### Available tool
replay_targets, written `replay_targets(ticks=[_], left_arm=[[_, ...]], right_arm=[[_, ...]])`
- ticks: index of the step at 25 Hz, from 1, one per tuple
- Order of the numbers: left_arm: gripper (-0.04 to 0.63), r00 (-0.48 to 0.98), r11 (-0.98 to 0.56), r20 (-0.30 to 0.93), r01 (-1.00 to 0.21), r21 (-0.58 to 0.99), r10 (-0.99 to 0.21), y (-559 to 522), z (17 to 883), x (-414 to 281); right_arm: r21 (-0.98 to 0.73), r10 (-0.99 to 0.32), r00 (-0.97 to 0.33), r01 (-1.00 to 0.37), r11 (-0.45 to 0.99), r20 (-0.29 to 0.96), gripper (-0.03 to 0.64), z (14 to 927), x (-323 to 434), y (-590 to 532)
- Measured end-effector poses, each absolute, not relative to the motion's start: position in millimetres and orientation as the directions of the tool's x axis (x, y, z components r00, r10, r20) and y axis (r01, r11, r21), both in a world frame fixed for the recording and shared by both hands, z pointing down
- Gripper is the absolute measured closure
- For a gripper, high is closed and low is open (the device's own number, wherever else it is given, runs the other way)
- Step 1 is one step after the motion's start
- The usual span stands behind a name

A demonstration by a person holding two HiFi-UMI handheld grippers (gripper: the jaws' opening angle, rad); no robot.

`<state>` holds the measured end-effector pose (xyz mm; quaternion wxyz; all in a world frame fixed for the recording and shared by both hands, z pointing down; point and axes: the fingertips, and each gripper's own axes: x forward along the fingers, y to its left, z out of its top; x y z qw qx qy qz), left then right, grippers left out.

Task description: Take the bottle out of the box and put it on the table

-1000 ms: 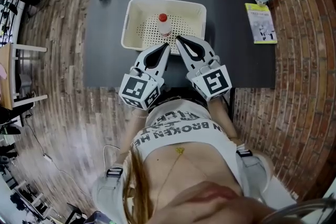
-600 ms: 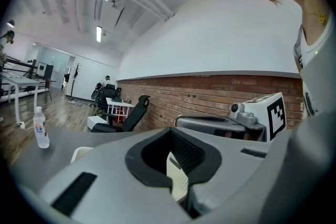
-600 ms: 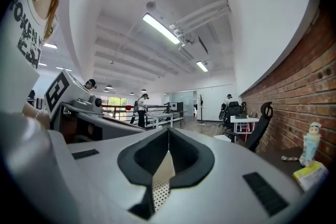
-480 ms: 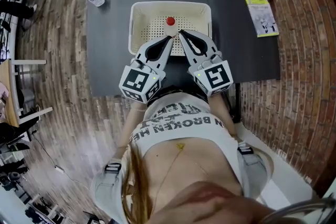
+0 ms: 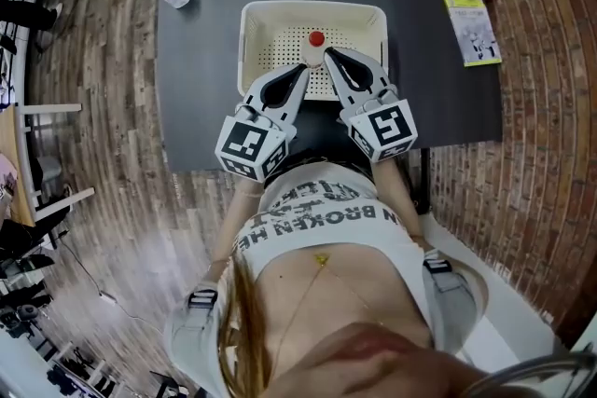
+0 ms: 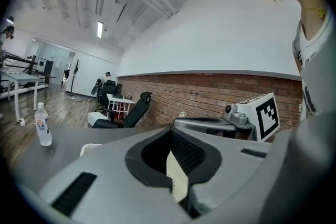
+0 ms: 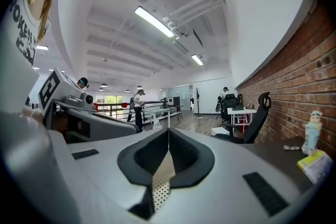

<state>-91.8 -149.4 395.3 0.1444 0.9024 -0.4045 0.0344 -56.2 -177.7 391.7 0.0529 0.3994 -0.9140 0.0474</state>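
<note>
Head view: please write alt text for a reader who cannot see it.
Seen from above, a person holds the left gripper and right gripper, jaws shut, over the near rim of a white box on a dark table. A red-capped bottle stands in the box close to the jaw tips.

The shirt (image 5: 315, 242) reads "IN BROKEN HE".

Head view overhead, gripper views low, all sharing the box (image 5: 312, 7).
</note>
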Motion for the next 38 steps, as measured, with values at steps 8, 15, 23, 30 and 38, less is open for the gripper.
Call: replay_targets(ticks=[8,15,23,30,38], left_arm=[[0.592,0.672,-0.622,0.209,-0.738,0.26,-0.71,-152,409,-101],[0.592,0.673,-0.603,0.238,-0.736,0.307,-0.701,-151,425,-110],[0.592,0.682,-0.587,0.249,-0.725,0.362,-0.688,-150,441,-121],[0.592,0.68,-0.575,0.25,-0.723,0.382,-0.689,-159,445,-134],[0.592,0.683,-0.568,0.248,-0.717,0.403,-0.687,-163,447,-137]], right_arm=[[0.044,-0.747,-0.623,-0.761,0.648,0.231,0.607,439,-55,-195],[0.038,-0.739,-0.607,-0.764,0.644,0.293,0.574,472,-58,-207],[0.041,-0.724,-0.594,-0.762,0.646,0.351,0.431,498,-74,-225],[0.034,-0.743,-0.585,-0.778,0.628,0.324,0.431,499,-84,-242],[0.02,-0.764,-0.574,-0.796,0.605,0.293,0.459,500,-79,-244]])
